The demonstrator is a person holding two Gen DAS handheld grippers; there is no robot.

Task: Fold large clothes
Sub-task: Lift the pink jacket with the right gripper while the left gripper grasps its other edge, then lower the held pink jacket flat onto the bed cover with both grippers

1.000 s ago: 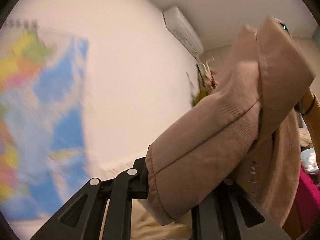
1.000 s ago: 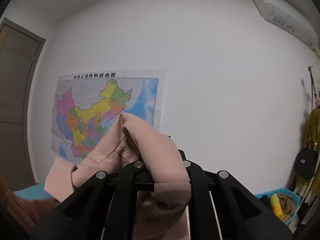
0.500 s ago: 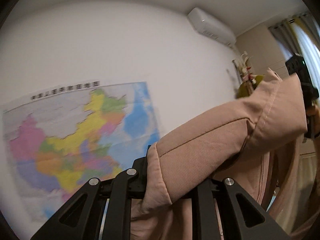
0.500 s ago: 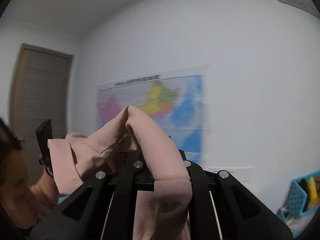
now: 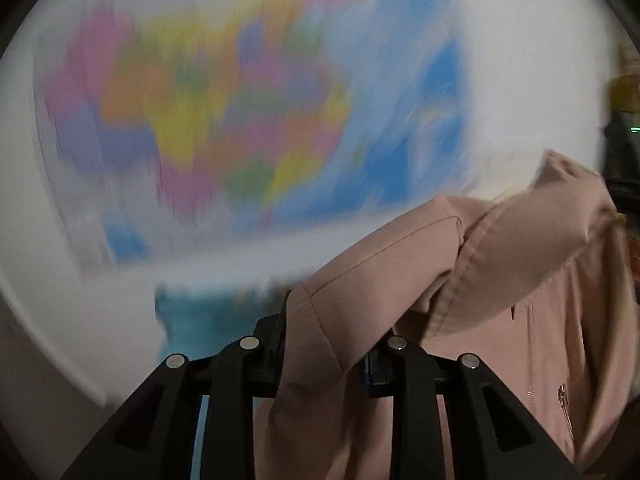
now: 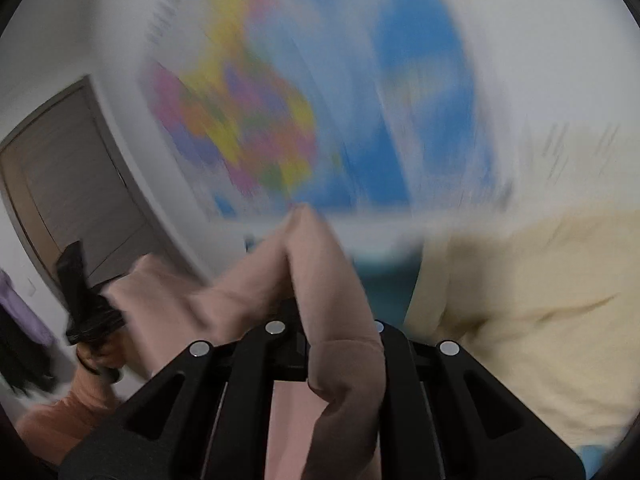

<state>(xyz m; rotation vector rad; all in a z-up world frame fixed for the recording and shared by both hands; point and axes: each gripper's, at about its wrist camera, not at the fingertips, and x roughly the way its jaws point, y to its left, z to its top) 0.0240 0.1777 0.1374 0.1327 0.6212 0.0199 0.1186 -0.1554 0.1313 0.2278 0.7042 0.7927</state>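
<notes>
A large pink jacket (image 5: 500, 280) hangs in the air between both grippers. My left gripper (image 5: 324, 344) is shut on one edge of it, and the cloth runs right, with a zip showing low at the right. My right gripper (image 6: 340, 332) is shut on another part of the pink jacket (image 6: 332, 280), which drapes over the fingers and stretches left toward the other gripper (image 6: 76, 280). The fingertips of both are hidden by cloth.
A coloured wall map (image 5: 248, 112) fills the white wall ahead, blurred by motion; it also shows in the right wrist view (image 6: 320, 100). A brown door (image 6: 76, 184) is at the left. A pale yellow garment (image 6: 532, 312) lies at the right on a teal surface (image 5: 200, 316).
Both grippers have swung downward with the jacket; the views are now blurred. The map fills the views, and the teal surface and yellow garment have come into sight.
</notes>
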